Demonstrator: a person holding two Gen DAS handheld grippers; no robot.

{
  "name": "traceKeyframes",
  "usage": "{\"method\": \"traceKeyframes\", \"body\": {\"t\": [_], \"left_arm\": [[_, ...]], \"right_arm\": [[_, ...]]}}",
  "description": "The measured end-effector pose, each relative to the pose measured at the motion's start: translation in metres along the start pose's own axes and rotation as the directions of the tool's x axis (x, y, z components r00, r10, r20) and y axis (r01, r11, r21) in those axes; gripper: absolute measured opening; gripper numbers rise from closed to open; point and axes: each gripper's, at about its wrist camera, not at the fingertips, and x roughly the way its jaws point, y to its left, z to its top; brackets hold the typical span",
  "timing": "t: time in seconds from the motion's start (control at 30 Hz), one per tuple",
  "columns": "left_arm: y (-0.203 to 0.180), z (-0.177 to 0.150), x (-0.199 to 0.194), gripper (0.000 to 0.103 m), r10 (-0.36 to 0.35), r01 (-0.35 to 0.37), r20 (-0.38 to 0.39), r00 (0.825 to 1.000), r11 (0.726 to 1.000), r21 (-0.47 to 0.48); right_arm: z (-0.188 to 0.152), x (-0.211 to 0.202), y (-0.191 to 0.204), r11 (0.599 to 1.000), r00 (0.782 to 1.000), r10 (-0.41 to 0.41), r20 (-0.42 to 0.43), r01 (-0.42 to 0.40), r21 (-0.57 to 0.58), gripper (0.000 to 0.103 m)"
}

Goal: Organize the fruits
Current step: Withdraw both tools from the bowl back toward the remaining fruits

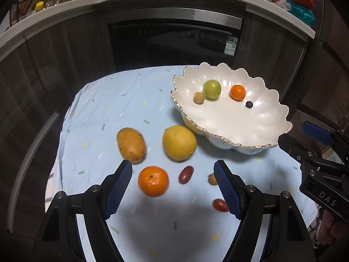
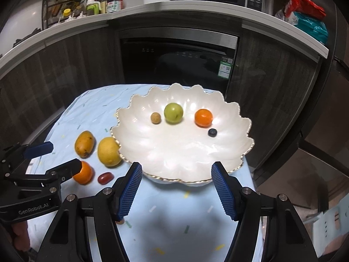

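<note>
Currently we see:
cloth point(image 1: 104, 100): pale blue, covers the table.
bowl point(image 2: 231, 152): white, scalloped; holds green fruit point(image 2: 173, 112), small orange point(image 2: 203, 118), blueberry point(image 2: 212, 132).
loose fruit: lemon point(image 1: 179, 143), mango point(image 1: 130, 145), orange point(image 1: 153, 181), on cloth.
left gripper point(image 1: 173, 185): angled down over orange, jaws apart, empty.
right gripper point(image 2: 176, 187): angled down at bowl's near rim, jaws apart, empty.
</note>
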Motion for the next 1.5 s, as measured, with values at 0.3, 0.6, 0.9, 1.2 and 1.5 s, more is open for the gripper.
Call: {"method": "traceKeyframes", "body": {"t": [0.3, 0.6, 0.9, 1.2, 1.5], "left_arm": [[0.014, -0.015, 0.001, 0.076, 0.015, -0.015, -0.009, 1.000, 1.000, -0.011], [0.028, -0.029, 0.008, 0.076, 0.012, -0.012, -0.028, 1.000, 1.000, -0.019], [0.039, -0.036, 0.021, 0.075, 0.005, -0.006, -0.045, 0.999, 1.000, -0.022], [0.043, -0.040, 0.036, 0.073, -0.018, 0.017, -0.062, 0.998, 1.000, -0.009], [0.043, -0.038, 0.053, 0.067, -0.038, 0.040, -0.077, 0.996, 0.999, 0.015]], "right_arm": [[-0.010, 0.000, 0.019, 0.999, 1.000, 0.020, -0.014, -0.021, -0.033, 0.067], [-0.021, 0.005, 0.035, 0.998, 0.999, 0.031, -0.033, -0.033, -0.051, 0.067], [-0.033, 0.016, 0.049, 0.997, 0.997, 0.043, -0.069, -0.048, -0.067, 0.067], [-0.046, 0.033, 0.056, 0.997, 0.991, 0.058, -0.124, -0.064, -0.051, 0.067], [-0.057, 0.047, 0.066, 0.994, 0.982, 0.084, -0.169, -0.096, -0.060, 0.066]]}}
